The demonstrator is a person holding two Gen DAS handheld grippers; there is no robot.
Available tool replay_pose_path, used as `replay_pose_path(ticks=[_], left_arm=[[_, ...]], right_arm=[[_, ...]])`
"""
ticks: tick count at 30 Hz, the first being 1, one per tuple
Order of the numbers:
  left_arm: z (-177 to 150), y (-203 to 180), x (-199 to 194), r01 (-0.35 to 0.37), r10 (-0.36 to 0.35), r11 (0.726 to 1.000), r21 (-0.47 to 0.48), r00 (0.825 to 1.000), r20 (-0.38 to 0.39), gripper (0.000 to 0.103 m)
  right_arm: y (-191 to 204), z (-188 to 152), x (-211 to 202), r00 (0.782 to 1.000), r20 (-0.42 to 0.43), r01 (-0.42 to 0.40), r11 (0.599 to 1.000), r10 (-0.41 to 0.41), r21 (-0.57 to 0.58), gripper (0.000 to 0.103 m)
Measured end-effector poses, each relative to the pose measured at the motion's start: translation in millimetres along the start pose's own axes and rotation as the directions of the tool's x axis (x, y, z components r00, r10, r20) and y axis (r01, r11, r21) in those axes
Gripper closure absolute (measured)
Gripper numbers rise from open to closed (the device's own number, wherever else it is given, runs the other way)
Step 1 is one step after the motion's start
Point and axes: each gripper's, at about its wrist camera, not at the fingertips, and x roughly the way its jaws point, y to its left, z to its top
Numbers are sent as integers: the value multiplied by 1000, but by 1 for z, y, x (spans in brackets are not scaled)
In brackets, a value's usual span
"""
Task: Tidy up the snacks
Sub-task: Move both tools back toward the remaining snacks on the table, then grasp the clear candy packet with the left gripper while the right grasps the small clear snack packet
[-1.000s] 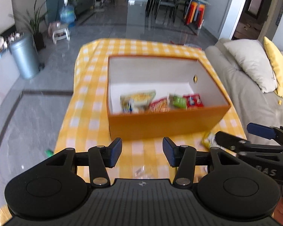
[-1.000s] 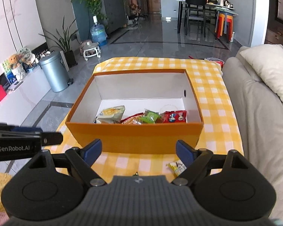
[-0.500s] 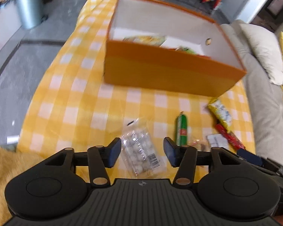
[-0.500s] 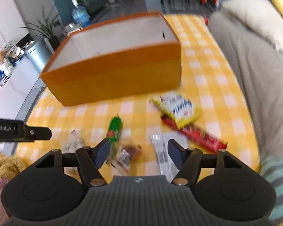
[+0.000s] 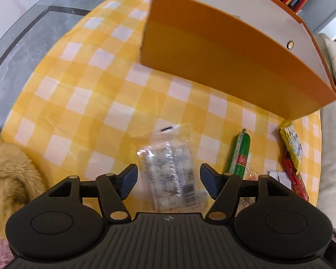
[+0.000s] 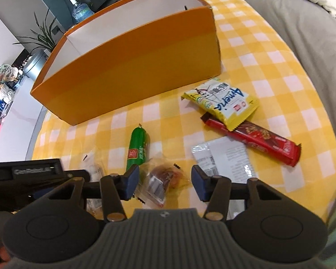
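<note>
left wrist view: our left gripper (image 5: 166, 180) has its fingers spread, straddling the clear bag of pale candies (image 5: 170, 170) at lower centre, likely lined up to pinch it. the orange box (image 5: 230, 62) sits upper right on the checkered desk (image 5: 78, 94), probably the drop spot. the green sausage (image 5: 240, 154) lies right of the bag.

right wrist view: our right gripper (image 6: 164, 182) is also spread, over a clear-wrapped brown snack (image 6: 165, 178), nothing pinched. the yellow packet (image 6: 221, 104) overlaps the red bar (image 6: 255, 142) at centre right; a white packet (image 6: 226, 161) lies below them.
</note>
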Motion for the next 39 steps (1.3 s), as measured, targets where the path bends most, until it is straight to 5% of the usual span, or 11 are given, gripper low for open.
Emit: replay_pose_path(ticks=[18, 32, 39], left_arm=[[-10, -35, 22, -162, 160, 967, 196, 987, 26, 18], [-9, -35, 21, -142, 137, 955, 262, 990, 37, 27], [-13, -36, 19, -127, 115, 944, 305, 992, 58, 30]], right_arm=[[-8, 2, 15, 999, -15, -35, 999, 36, 31, 45], [-6, -4, 12, 999, -20, -35, 999, 35, 7, 46], [-5, -5, 9, 998, -14, -57, 998, 57, -10, 62]])
